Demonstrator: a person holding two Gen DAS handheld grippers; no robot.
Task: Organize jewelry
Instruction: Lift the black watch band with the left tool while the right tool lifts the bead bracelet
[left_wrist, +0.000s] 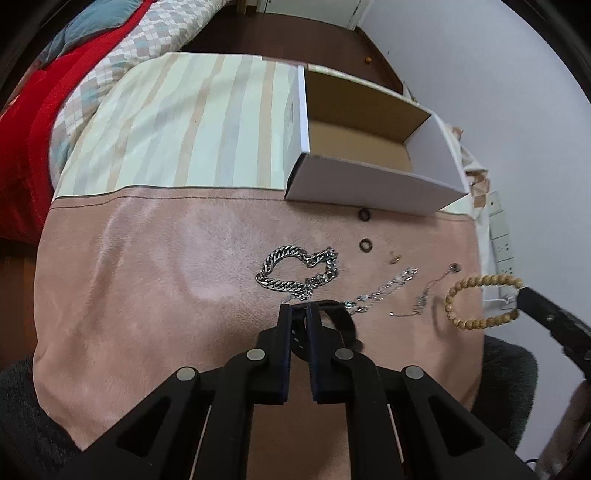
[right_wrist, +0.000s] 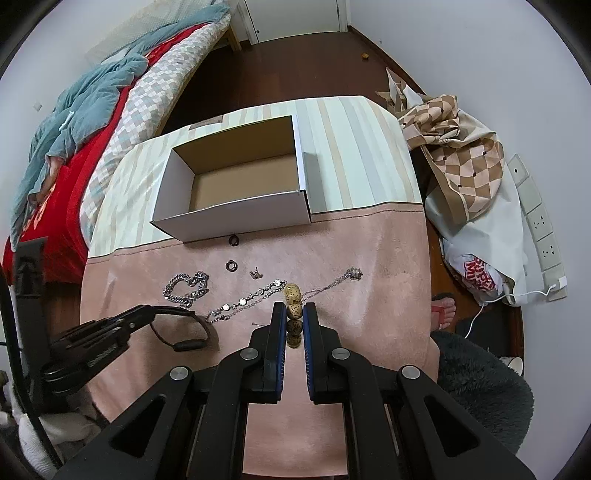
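Wooden bead bracelet (right_wrist: 294, 314) sits clamped between the right gripper (right_wrist: 294, 308) fingers, above the pink cloth (right_wrist: 369, 314). Left gripper (left_wrist: 298, 309) pinches a black band (left_wrist: 341, 325); the open box (right_wrist: 236, 218) lies at twelve o'clock.

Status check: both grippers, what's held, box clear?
Left gripper shut on black band. Right gripper shut on wooden bead bracelet. Cardboard box open, empty, path unobstructed.

My left gripper (left_wrist: 298, 312) and right gripper (right_wrist: 295, 314) are matte black; silver rivets stud the linkages; blue pads line my jaws.
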